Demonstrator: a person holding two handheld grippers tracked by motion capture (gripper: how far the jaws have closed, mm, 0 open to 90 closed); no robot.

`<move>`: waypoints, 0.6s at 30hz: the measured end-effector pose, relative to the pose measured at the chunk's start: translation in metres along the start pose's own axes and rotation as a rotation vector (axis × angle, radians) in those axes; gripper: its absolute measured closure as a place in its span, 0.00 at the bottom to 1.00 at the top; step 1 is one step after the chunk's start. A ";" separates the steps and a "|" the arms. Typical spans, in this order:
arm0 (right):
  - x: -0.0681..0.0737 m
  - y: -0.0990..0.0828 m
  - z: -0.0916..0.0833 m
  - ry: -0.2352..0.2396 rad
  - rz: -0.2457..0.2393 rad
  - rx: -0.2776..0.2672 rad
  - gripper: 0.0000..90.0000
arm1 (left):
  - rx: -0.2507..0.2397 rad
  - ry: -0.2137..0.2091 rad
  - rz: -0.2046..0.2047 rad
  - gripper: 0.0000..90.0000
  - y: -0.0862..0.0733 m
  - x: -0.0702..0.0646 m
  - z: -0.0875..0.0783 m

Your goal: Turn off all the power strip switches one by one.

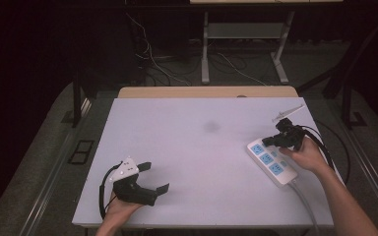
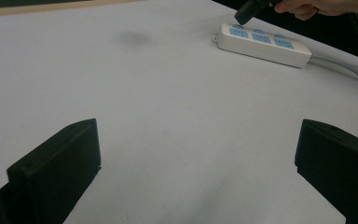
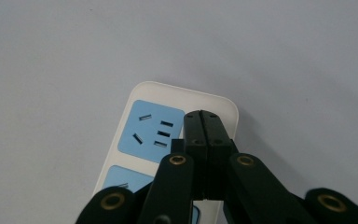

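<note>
Starting on the left: the left gripper point(image 1: 156, 178) is sitting near the front left corner of the white table point(image 1: 192, 147), jaws spread wide and holding nothing. It's basically idling there, well apart from the action. In the left gripper view you're looking between its two black pads point(image 2: 56, 163) across a bare stretch of table toward the power strip point(image 2: 261, 44) in the distance.

Moving right, past a faint dark smudge point(image 1: 210, 127) on the table top, the power strip point(image 1: 271, 162) is lying flat near the right edge, blue outlets facing up, its grey cord point(image 1: 306, 204) running off toward the front. The right gripper point(image 1: 267, 141) is hovering at the strip's far end with its jaws pinched fully together and nothing between them.

Progress-wise, I'm guessing this is early days: the closed tips look like they're lining up to poke or press something at that end (a switch maybe, I can't tell), and the strip has nothing plugged in.

Only the right gripper view is giving the close-up: the closed tips point(image 3: 204, 128) are sitting over the strip's point(image 3: 168, 93) end, just beside the last blue outlet point(image 3: 151, 130). Whether they're actually touching the casing, I can't tell. The high view adds the whole layout, including both hands.
</note>
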State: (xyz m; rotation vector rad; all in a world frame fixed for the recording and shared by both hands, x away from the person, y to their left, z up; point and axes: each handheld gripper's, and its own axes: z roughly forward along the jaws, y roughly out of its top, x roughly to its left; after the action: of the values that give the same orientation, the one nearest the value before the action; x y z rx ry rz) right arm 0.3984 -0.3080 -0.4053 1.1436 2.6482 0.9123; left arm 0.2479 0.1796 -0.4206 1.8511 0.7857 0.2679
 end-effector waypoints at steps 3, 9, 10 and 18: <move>0.000 -0.001 -0.008 0.002 0.012 -0.026 1.00 | -0.002 0.002 -0.001 0.00 0.000 0.000 -0.001; 0.001 -0.003 -0.027 0.005 0.049 -0.076 0.96 | -0.005 0.001 -0.003 0.00 0.000 0.000 -0.001; 0.002 -0.004 -0.031 0.002 0.055 -0.086 0.93 | -0.006 0.001 -0.002 0.00 0.000 -0.001 -0.002; 0.014 -0.014 -0.054 -0.040 0.126 -0.154 0.60 | -0.009 -0.003 -0.003 0.00 0.000 -0.002 -0.002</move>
State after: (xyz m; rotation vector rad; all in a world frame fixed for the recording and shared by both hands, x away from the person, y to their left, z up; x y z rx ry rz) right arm 0.3624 -0.3320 -0.3673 1.2872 2.4490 1.0822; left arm 0.2457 0.1797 -0.4192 1.8410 0.7837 0.2659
